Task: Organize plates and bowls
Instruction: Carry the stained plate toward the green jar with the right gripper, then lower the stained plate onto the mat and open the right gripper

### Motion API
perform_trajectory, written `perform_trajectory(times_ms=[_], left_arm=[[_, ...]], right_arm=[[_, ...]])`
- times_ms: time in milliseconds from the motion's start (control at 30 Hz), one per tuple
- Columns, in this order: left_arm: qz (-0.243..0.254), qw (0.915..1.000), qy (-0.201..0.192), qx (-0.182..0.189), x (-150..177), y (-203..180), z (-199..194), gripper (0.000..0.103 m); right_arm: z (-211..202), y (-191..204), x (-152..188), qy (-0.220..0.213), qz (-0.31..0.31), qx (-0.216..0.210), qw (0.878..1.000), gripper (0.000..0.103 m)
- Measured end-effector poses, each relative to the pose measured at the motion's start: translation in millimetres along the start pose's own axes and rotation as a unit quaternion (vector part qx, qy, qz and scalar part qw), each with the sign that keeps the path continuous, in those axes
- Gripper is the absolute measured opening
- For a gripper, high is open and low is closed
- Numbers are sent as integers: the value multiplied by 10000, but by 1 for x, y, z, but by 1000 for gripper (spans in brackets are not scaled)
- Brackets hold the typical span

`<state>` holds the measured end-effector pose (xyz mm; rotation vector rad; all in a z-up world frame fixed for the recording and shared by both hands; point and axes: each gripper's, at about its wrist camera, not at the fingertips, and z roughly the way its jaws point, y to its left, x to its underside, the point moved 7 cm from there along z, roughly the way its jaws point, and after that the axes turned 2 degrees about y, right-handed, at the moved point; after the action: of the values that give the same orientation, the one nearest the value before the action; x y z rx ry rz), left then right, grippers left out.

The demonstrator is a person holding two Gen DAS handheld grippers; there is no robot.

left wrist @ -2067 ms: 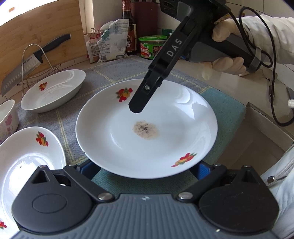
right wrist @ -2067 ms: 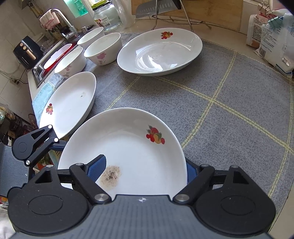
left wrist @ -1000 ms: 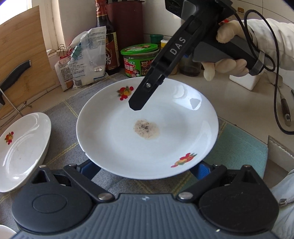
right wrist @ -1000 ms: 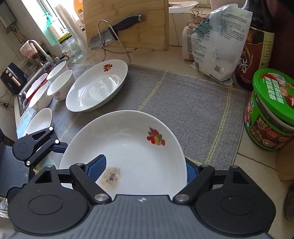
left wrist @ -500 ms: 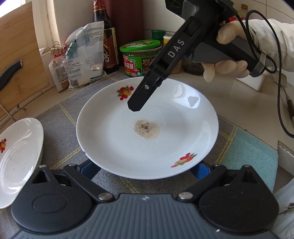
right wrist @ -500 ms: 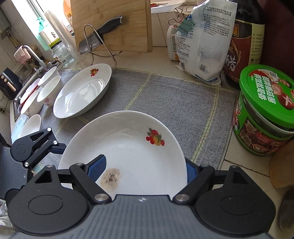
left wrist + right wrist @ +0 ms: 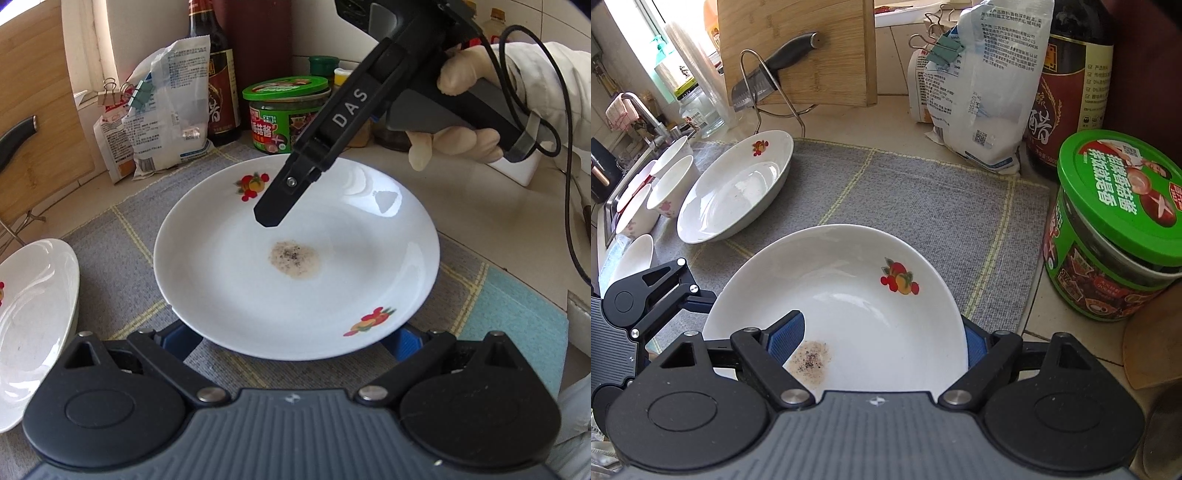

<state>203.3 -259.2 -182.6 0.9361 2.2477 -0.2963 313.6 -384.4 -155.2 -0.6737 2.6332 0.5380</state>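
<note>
Two grippers are set on one plate [image 7: 295,258], at frame centre in both views. The right gripper [image 7: 882,336] straddles the rim: one blue pad [image 7: 786,334] lies inside the dish and the other outside at the edge, so the plate is pinched across its wall, jaws about mid-width. The left gripper [image 7: 291,338] has its blue pads showing under the near rim at either side. It looks to be cradling the plate from below; whether it is clamped or just supporting cannot be told.

Judged from this, the plate is carried level by two opposite edges so that it does not tip. It appears just above the grey mat [image 7: 923,192], or barely resting on it; contact cannot be confirmed.

Contents: a dried brownish speckled stain [image 7: 293,259] at the plate's centre, otherwise nothing in it. A second plate [image 7: 735,192] at left of the right view holds only a faint film. Small bowls [image 7: 670,184] in a row at far left look empty. The green-lidded jar [image 7: 1115,229] at right is closed, dark contents showing through the wall.
</note>
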Motion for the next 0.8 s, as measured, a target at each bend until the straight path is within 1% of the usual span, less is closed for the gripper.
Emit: perform_trajectory(times_ms=[200, 300, 367, 400, 500, 567, 700, 800], left_arm=[[-16, 10000, 0, -22, 1, 0, 1, 100], [-24, 10000, -16, -13, 1, 0, -1, 100], [-48, 10000, -34, -21, 1, 0, -4, 101], [-81, 10000, -38, -35, 2, 0, -6, 101], [-284, 9996, -29, -57, 6, 3, -13, 101], [-421, 9990, -63, -137, 9, 4, -23, 101], [-699, 9969, -208, -283, 14, 6, -47, 101], [-967, 9938, -357, -419, 17, 8, -67, 101]], right_arm=[[4, -1, 1, 34, 20, 13, 10000, 91], [4, 1, 1, 34, 21, 7, 10000, 96], [2, 6, 2, 9, -80, 69, 9999, 101], [1, 7, 1, -3, -120, 121, 9999, 101], [-5, 11, 2, -48, -245, 314, 9992, 102], [-13, 14, 1, -130, -333, 461, 9983, 102], [-34, 26, -2, -432, -537, 772, 9946, 103], [-46, 45, -4, -626, -686, 845, 9921, 103]])
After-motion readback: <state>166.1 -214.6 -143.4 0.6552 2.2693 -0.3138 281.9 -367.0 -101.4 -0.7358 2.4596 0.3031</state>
